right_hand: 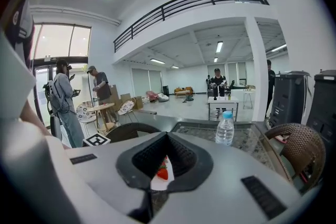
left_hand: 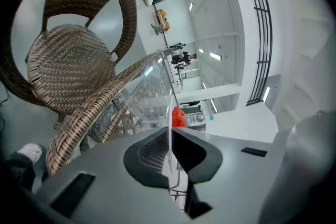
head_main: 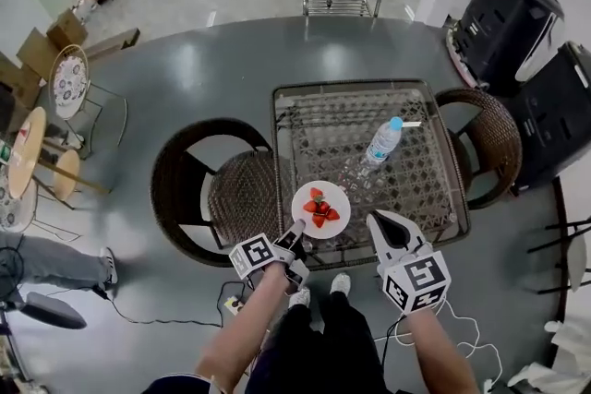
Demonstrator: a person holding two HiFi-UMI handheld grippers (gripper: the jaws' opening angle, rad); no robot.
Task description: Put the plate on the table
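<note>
**A:** Which gripper had the plate?

**B:** The left gripper [head_main: 294, 237]. Its jaws were clamped on the near rim of the plate [head_main: 336, 195]. In its own view the plate showed edge-on, a thin white line pinched between the pads. The right gripper [head_main: 378, 220] sat just beside the plate's right side with its jaws pressed together on nothing, and the plate showed only beyond them.

**A:** Which way did the plate lie from the left fingers?

**B:** Straight ahead, reaching away from the person over the near edge of the table [head_main: 362, 86]. I could not tell whether it rested on the glass or hung just above it. In my judgement the setting-down turned on that gap.

**A:** How did it look?

**B:** Small, round and white, with red strawberries [head_main: 320, 209] heaped at its middle, so it probably needed keeping level. Farther back a water bottle [head_main: 381, 144] stood upright on the table, well apart from the plate.
</note>
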